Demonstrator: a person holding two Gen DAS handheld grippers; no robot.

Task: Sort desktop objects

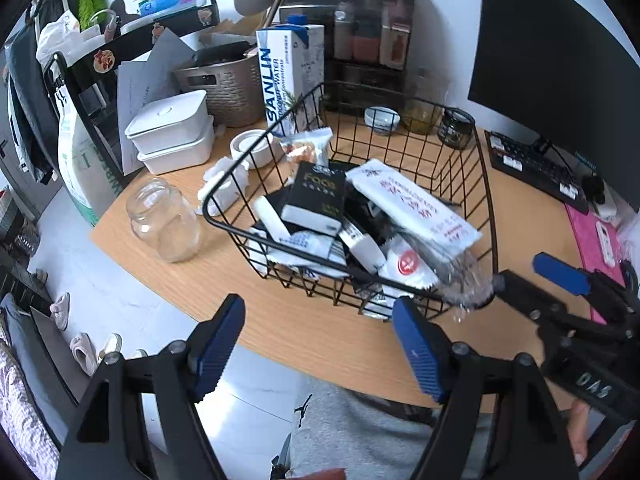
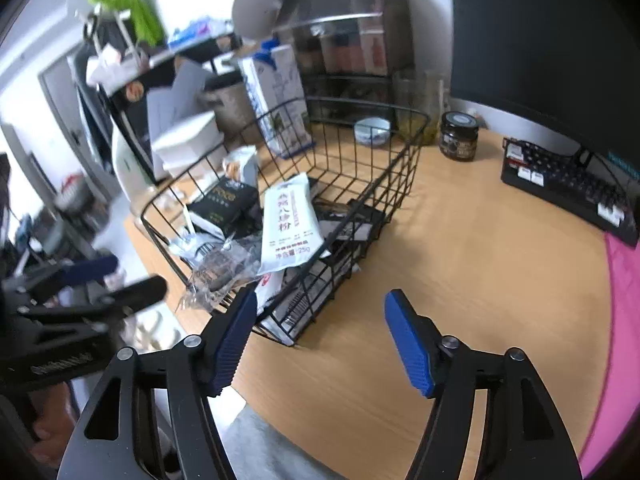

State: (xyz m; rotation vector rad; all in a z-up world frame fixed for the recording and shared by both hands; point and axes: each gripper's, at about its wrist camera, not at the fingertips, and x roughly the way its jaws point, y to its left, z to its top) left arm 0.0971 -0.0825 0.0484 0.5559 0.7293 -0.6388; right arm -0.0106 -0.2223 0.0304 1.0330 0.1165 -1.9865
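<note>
Several packets [image 1: 412, 204] overlap in basket [image 1: 490, 200].

- Desk [image 2: 480, 280]: pale wood-grain top, smooth and matt.
- Basket [image 1: 486, 184]: thin black metal wire, slightly glossy.
- Sachet [image 2: 290, 224]: white plastic film with a soft sheen, printed in red and dark text.
- Wrapper [image 2: 220, 272]: clear, crinkled, shiny plastic.
- Box [image 1: 316, 196]: black card, matt, with a white edge.
- Jar [image 1: 164, 222]: clear smooth glass.
- Carton [image 1: 288, 76]: glossy printed white and blue card.
- Tubs [image 1: 172, 134]: white smooth plastic.
- Bin [image 1: 232, 88]: brown woven-look plastic, rough texture.
- Left gripper [image 1: 320, 344]: matt black plastic arms with ribbed blue pads.
- Mat [image 2: 624, 320]: pink, matt.
- Monitor [image 1: 560, 60]: dark, smooth screen.
</note>
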